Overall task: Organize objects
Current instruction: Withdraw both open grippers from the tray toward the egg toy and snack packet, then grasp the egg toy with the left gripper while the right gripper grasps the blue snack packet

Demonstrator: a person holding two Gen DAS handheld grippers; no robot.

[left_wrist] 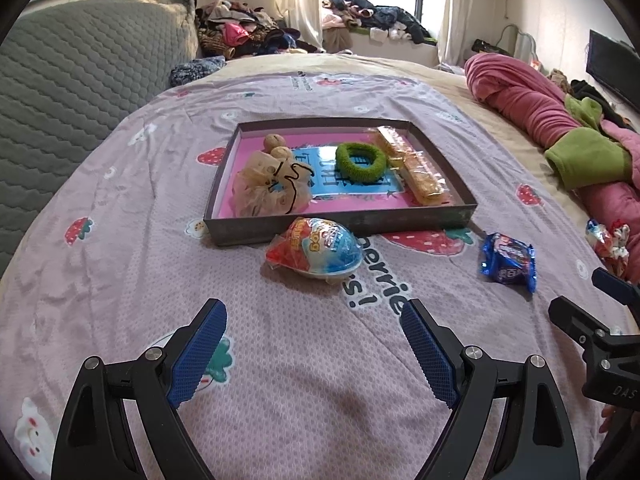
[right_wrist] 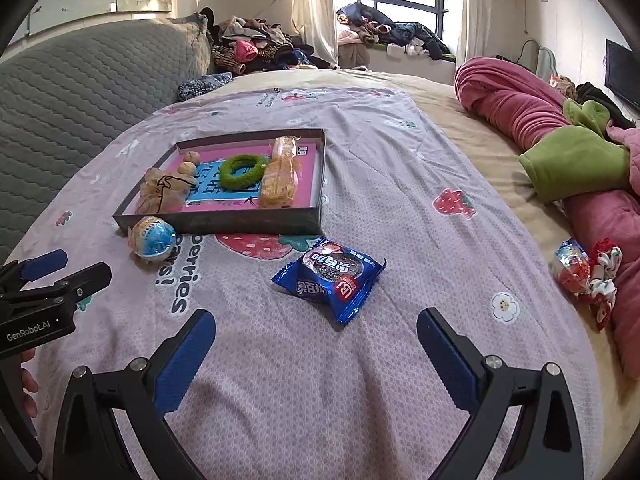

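Note:
A shallow dark box (left_wrist: 340, 224) (right_wrist: 224, 222) with a pink floor lies on the bed. It holds a beige scrunchie (left_wrist: 268, 188), a green hair ring (left_wrist: 360, 160) (right_wrist: 242, 170), two walnuts (left_wrist: 276, 145) and wrapped cakes (left_wrist: 420, 172) (right_wrist: 280, 184). A toy egg in red and blue wrap (left_wrist: 316, 252) (right_wrist: 153, 237) lies just before the box. A blue cookie packet (left_wrist: 508, 260) (right_wrist: 332, 276) lies to its right. My left gripper (left_wrist: 314, 320) is open and empty, short of the egg. My right gripper (right_wrist: 316, 328) is open and empty, just short of the packet.
A pink strawberry-print sheet (left_wrist: 280, 360) covers the bed. A pink and green blanket (right_wrist: 560, 152) is bunched along the right. A second wrapped egg and a red-white scrunchie (right_wrist: 588, 276) lie by it. A grey quilted headboard (left_wrist: 60, 88) stands at left.

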